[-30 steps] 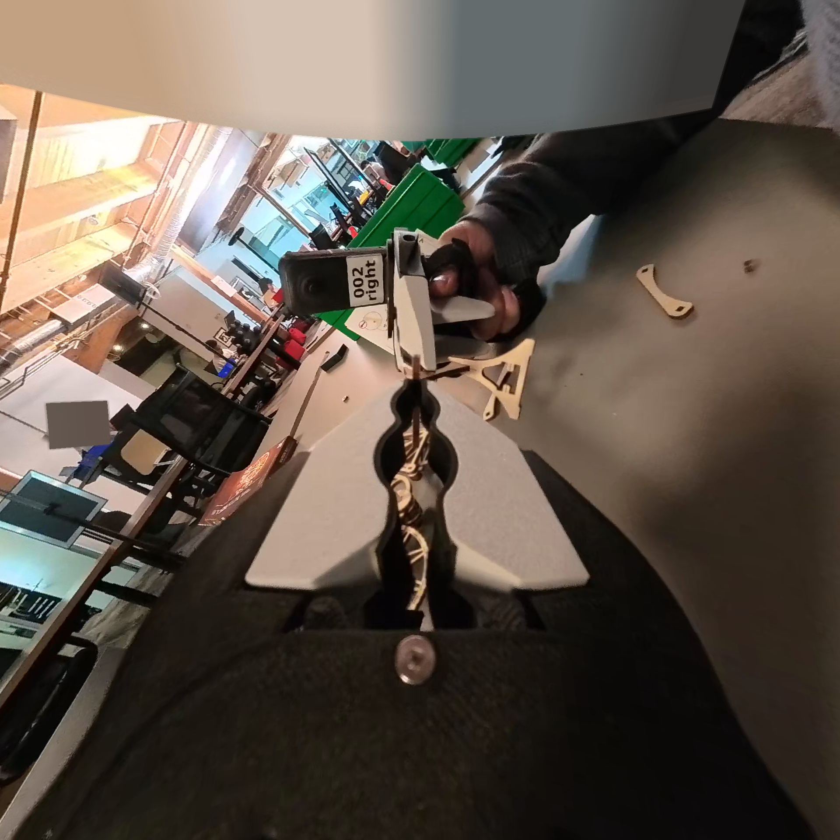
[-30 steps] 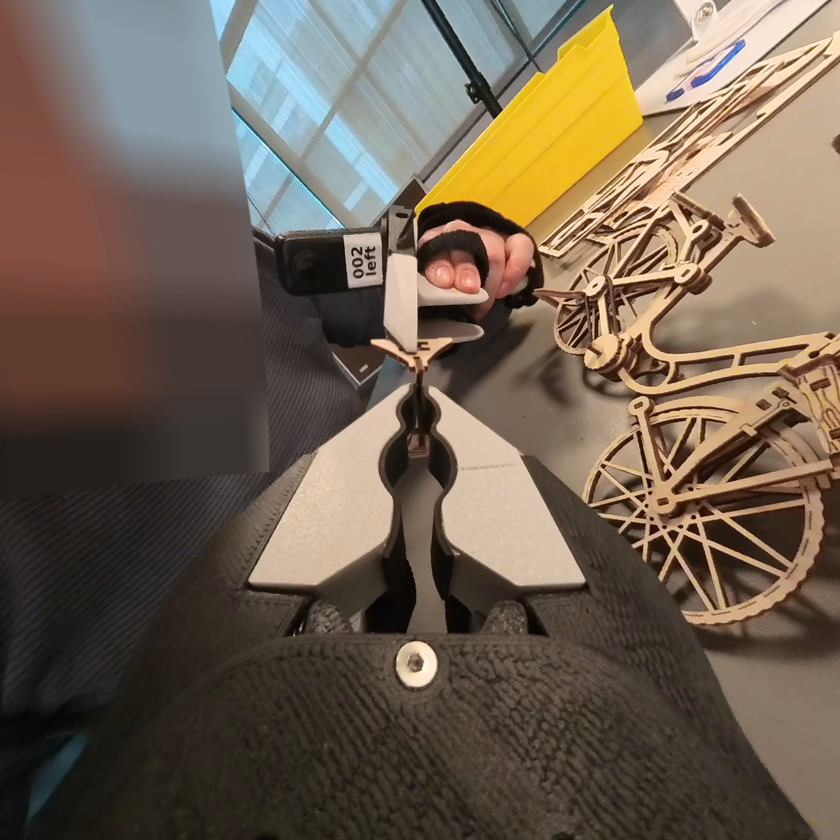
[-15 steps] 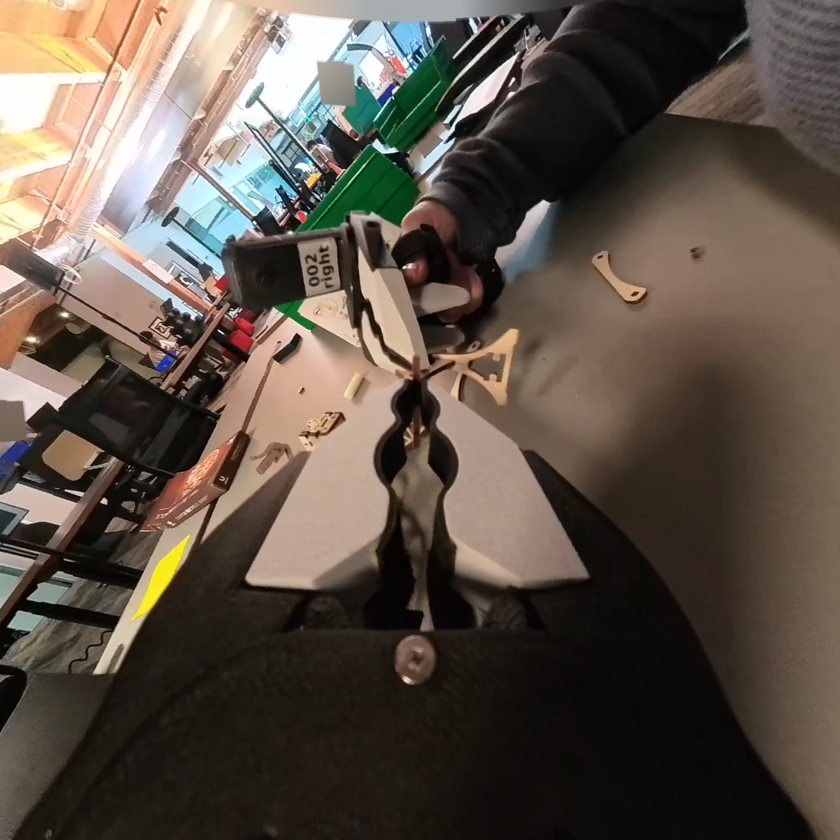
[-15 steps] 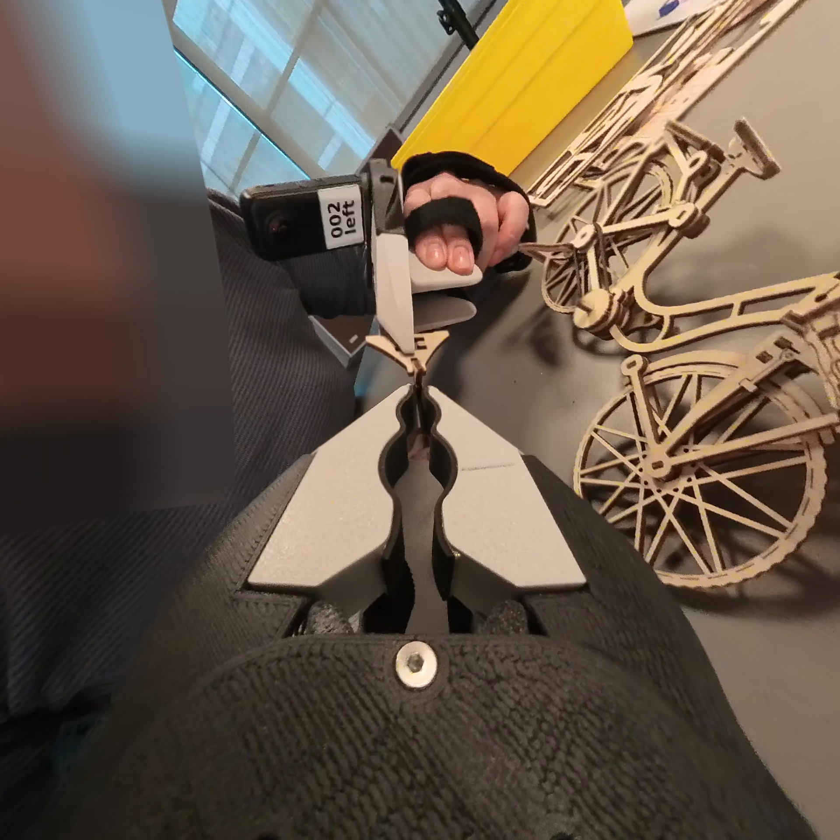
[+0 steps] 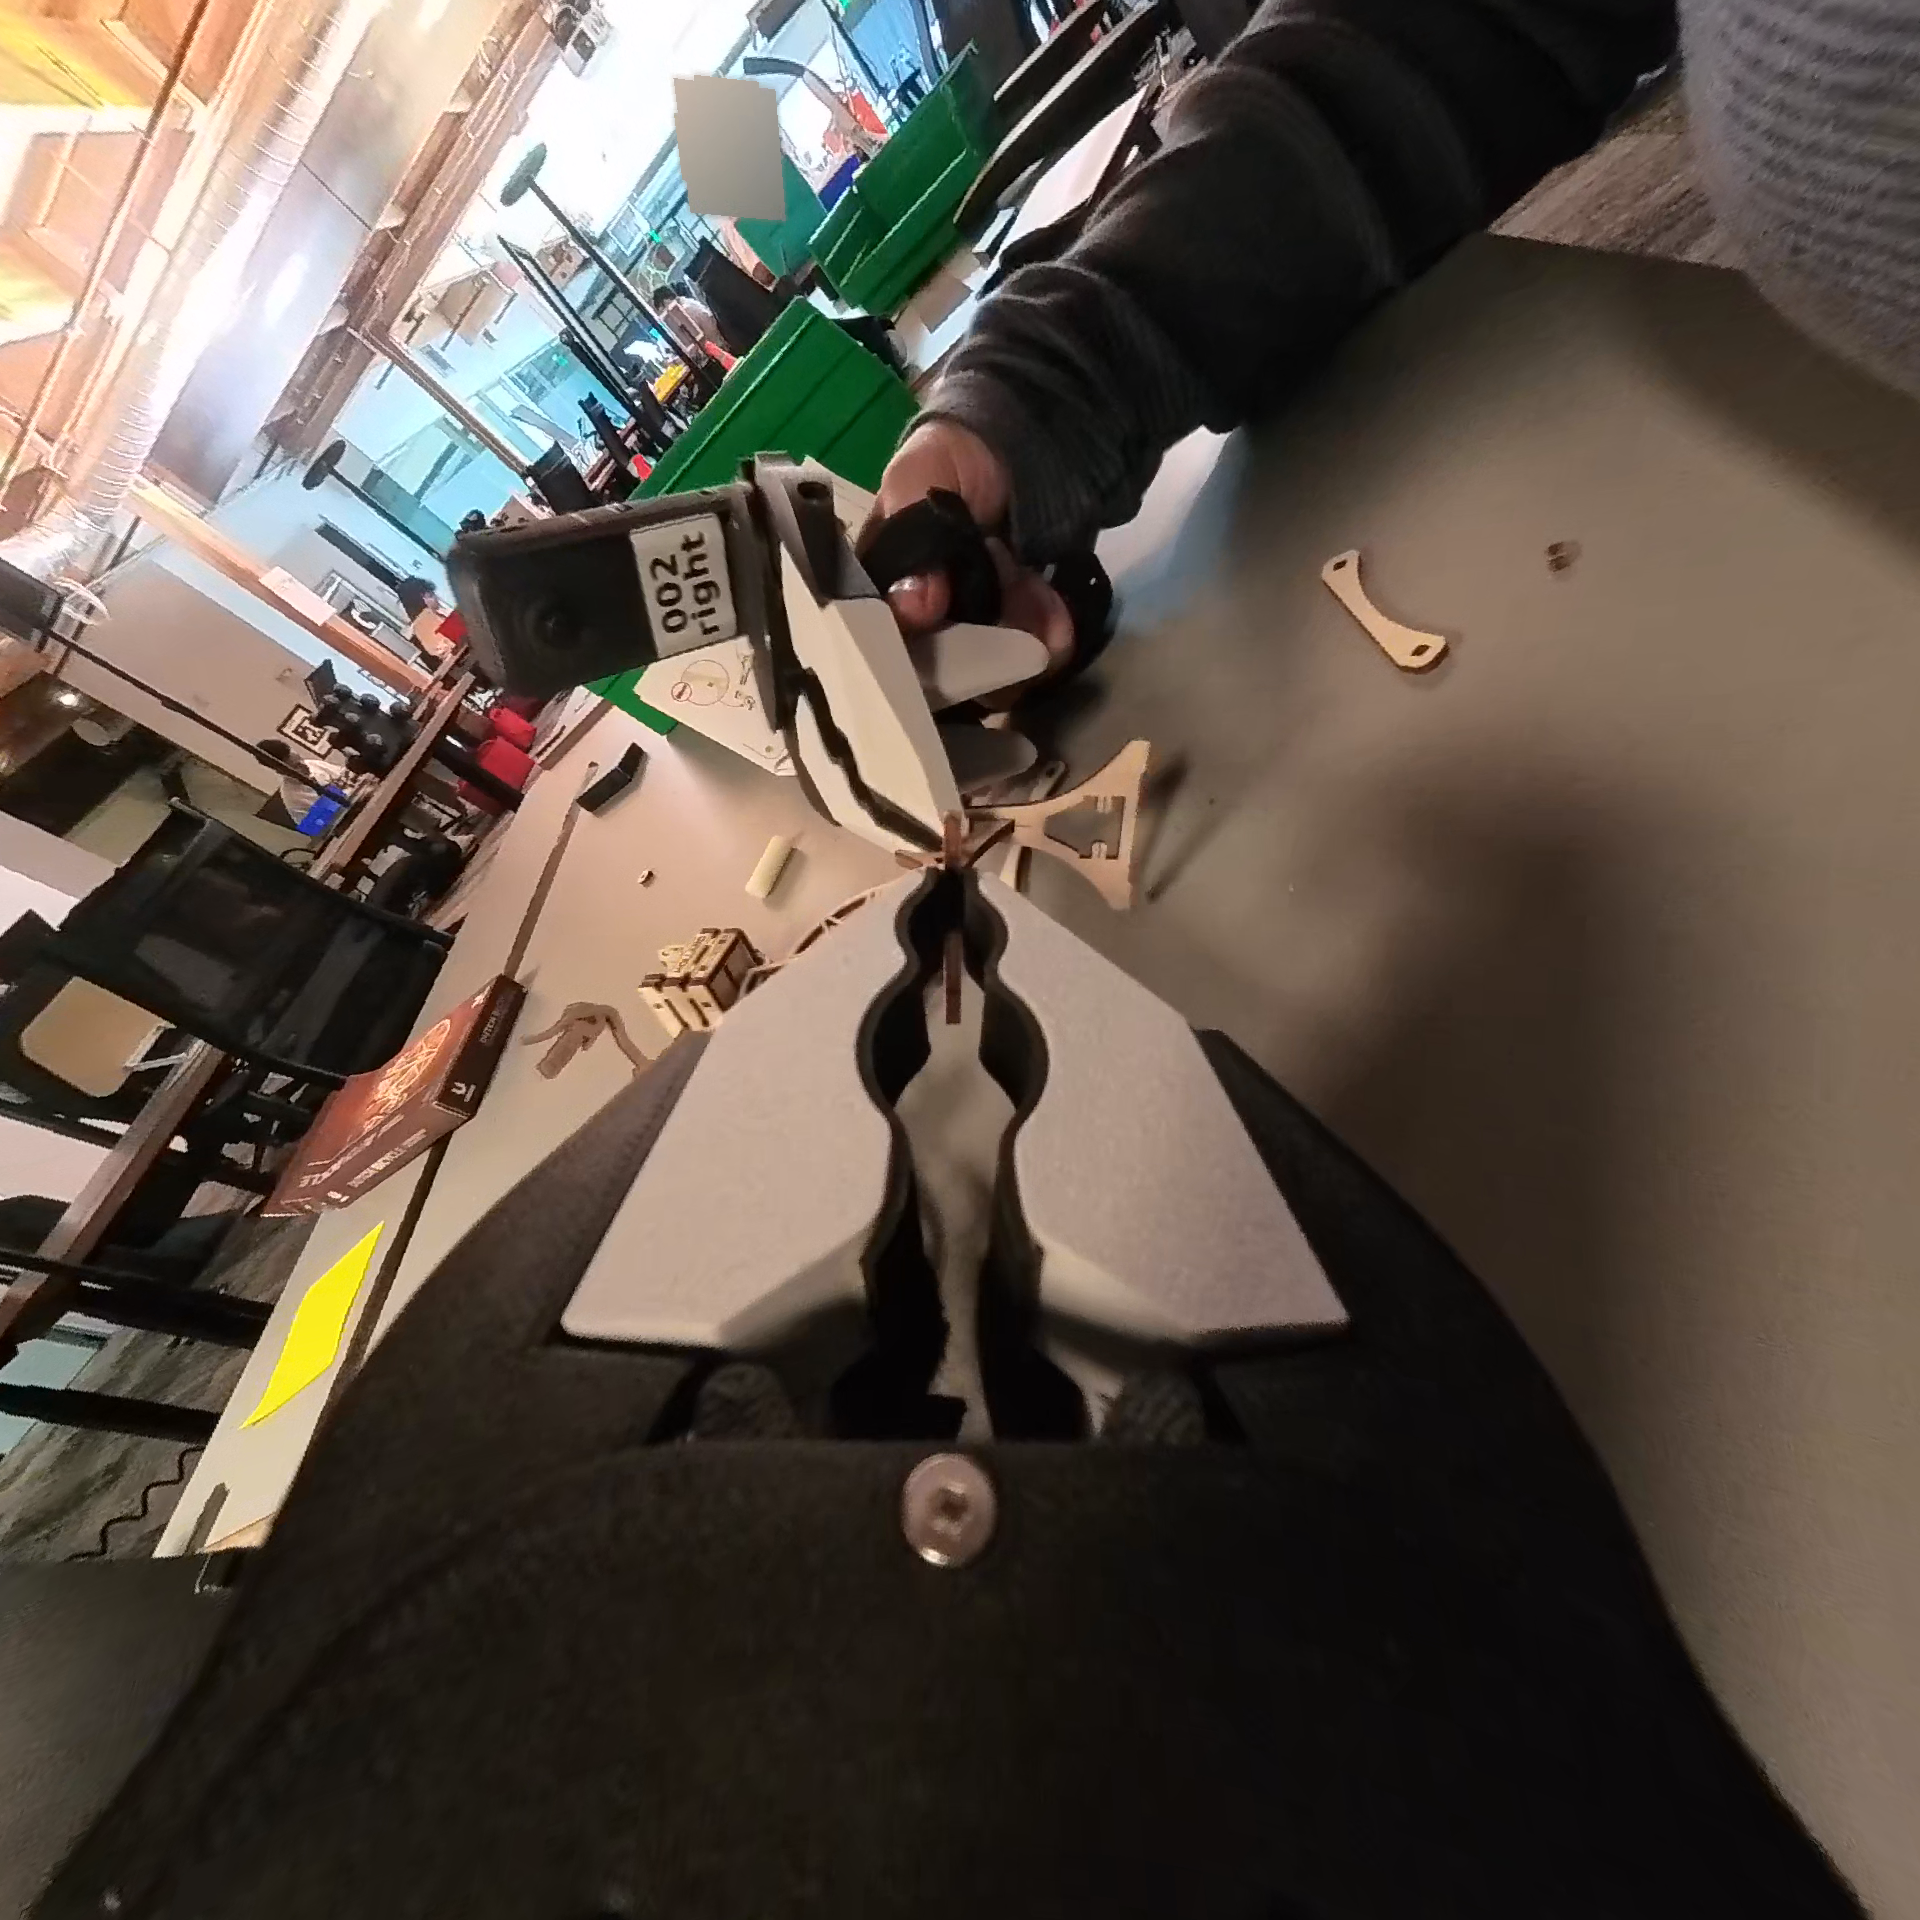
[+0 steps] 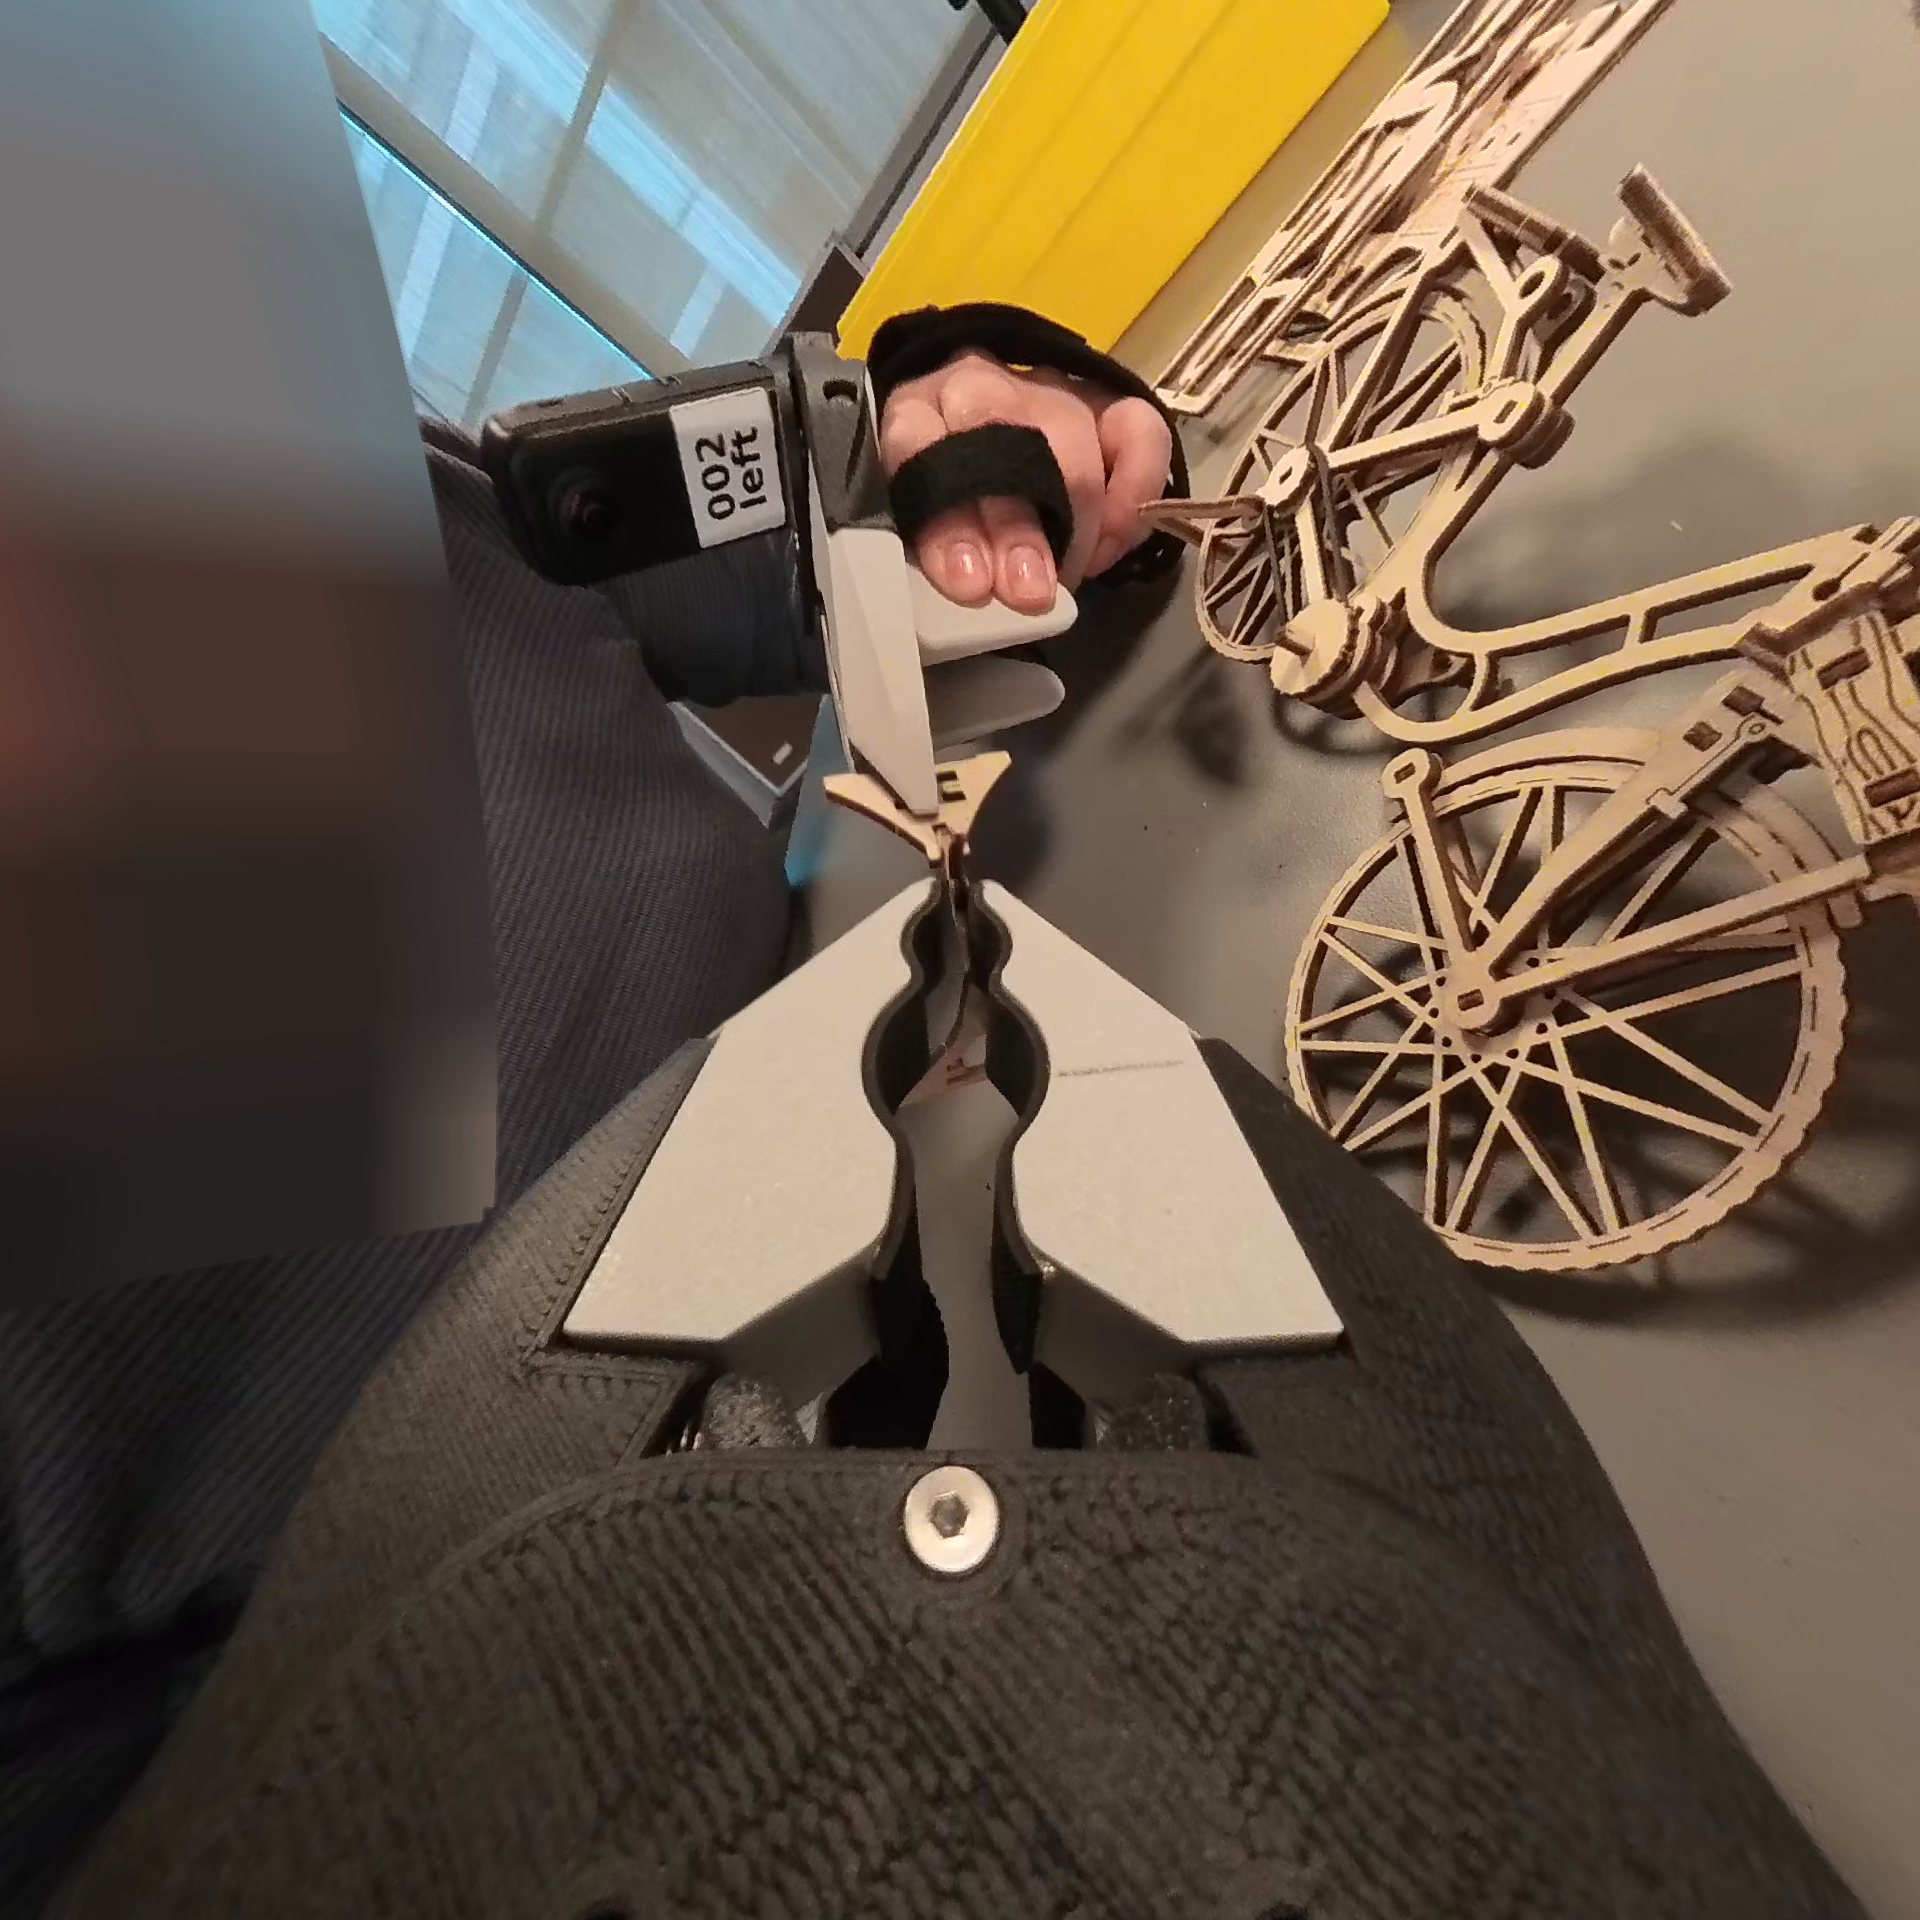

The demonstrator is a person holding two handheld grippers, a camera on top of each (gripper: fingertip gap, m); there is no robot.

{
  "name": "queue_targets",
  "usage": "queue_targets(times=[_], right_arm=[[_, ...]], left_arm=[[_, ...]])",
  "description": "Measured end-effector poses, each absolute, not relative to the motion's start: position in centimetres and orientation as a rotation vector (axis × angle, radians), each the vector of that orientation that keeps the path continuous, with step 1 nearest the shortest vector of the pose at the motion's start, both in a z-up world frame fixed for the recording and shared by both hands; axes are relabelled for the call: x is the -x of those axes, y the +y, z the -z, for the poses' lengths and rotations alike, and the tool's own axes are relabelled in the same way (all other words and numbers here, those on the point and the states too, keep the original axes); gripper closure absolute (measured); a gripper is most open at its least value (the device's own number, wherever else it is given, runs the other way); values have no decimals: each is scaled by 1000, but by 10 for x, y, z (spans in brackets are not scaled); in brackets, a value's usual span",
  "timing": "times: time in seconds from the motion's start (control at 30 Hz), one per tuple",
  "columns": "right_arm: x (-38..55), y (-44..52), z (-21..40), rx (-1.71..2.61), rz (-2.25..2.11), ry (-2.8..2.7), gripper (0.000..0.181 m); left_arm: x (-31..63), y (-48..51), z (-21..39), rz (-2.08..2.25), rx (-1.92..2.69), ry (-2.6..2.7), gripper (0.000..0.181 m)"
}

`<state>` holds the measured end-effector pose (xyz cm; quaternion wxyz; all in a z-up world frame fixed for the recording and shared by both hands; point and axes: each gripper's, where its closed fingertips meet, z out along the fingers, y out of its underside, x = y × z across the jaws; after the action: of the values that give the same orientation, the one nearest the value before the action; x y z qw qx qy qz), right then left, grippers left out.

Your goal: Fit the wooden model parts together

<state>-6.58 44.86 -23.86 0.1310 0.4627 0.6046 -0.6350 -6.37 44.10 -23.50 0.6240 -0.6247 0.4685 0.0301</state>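
My left gripper [image 5: 948, 883] is shut on a flat wooden part [image 5: 948, 966] that I see edge-on between its fingers. In the right wrist view the left gripper [image 6: 925, 810] holds it as a winged piece [image 6: 857, 800]. My right gripper [image 6: 954, 899] is shut on another thin wooden part [image 6: 956, 1049]. In the left wrist view the right gripper [image 5: 940, 831] carries it as a fan-shaped frame [image 5: 1091, 831]. The two grippers meet tip to tip above the grey table [image 5: 1558, 935], and the two parts touch at their narrow ends.
A wooden bicycle model [image 6: 1558, 935] lies right of the grippers, with a cut-out wood sheet [image 6: 1455, 156] and a yellow bin [image 6: 1091, 156] behind it. The left wrist view shows a curved loose piece [image 5: 1382, 623], a small wooden block assembly [image 5: 696, 977], a brown box [image 5: 405, 1112] and green bins [image 5: 790, 416]. Only a small space, under 4 cm, lies between the two pairs of fingers.
Both grippers have rolled and tilted while staying tip to tip and shut on their parts. The right gripper looks a little nearer and more slanted in the left wrist view.
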Motion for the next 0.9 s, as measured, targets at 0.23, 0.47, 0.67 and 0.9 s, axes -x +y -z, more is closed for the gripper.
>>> queue_targets(times=[0.23,0.47,0.67,0.9], right_arm=[[65,447,234,-1316,1874,1731,174],[68,445,224,-1290,1960,1677,181],[72,444,217,-1292,2054,1676,181],[66,438,221,-1250,2009,1749,181]], left_arm=[[63,440,233,-56,1424,1069,180],[64,440,223,-30,1395,1014,180],[70,441,215,-71,1378,964,180],[65,438,217,-72,1366,1005,180]])
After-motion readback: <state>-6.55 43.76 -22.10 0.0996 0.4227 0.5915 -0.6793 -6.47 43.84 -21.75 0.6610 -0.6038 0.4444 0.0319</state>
